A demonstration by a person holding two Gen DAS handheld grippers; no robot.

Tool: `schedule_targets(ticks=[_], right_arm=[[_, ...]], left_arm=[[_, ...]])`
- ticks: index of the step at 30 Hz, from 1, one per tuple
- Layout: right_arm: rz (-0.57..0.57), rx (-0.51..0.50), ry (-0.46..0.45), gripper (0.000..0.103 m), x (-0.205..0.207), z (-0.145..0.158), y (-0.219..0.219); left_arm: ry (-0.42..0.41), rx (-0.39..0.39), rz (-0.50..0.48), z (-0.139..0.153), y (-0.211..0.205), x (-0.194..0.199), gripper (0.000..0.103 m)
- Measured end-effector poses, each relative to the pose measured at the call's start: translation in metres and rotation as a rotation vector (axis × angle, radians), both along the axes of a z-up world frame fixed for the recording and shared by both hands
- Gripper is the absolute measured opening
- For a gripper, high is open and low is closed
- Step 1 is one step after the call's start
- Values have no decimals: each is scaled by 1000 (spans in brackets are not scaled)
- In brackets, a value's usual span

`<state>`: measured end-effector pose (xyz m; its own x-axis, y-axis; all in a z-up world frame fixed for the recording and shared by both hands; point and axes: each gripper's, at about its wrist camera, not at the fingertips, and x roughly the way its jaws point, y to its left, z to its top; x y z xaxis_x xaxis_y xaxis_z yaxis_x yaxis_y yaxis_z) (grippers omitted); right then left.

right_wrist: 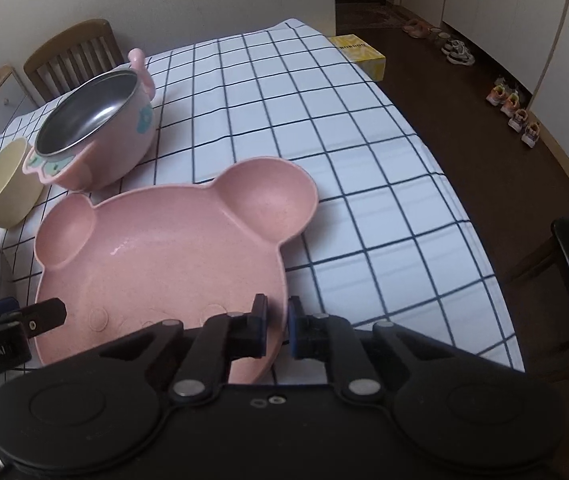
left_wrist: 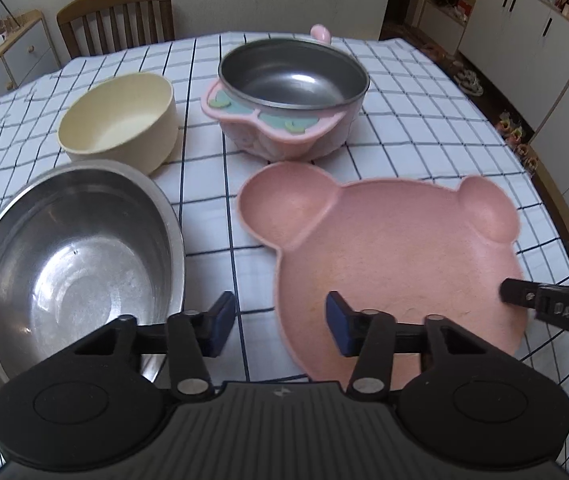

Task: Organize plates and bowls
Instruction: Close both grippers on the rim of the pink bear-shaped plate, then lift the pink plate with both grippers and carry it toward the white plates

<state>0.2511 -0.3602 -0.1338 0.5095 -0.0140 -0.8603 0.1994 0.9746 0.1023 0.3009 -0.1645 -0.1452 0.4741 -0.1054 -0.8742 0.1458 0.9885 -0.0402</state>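
Checked cloth covers the worktop [right_wrist: 324, 128]. Right hand-held gripper [right_wrist: 277, 330] pinches the pink bear plate [right_wrist: 156, 256] rim near the worktop's front edge. Left hand-held gripper [left_wrist: 280, 328] straddles the opposite rim, jaws spread, not touching it.

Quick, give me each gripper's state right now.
Left gripper: open, straddling the near left rim of the pink bear-shaped plate, pads not touching it.
Right gripper: shut on the plate's near right rim.

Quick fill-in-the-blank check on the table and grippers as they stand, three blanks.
1. The right gripper is shut on the rim of the ____ plate.
2. The cream bowl stands beside the ____-lined pink bowl.
3. The left gripper straddles the plate's ____.

Missing: pink bear-shaped; steel; rim
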Motion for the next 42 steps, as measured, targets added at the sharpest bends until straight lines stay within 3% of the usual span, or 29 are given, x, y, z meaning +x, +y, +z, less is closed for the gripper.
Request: schedule_targets(ticks=[8,23,42], right_arm=[[-15,24,-2,9,-9,0,-10],[0,62,-26,9,-60,17,-9],[129,70,-111,9,-133,73,43]], left_arm=[[24,-32,-16,-5,-3,-2,11],[-1,-47,-28,13,9,-49,10],[-78,-66,70,74,71,-144,10]])
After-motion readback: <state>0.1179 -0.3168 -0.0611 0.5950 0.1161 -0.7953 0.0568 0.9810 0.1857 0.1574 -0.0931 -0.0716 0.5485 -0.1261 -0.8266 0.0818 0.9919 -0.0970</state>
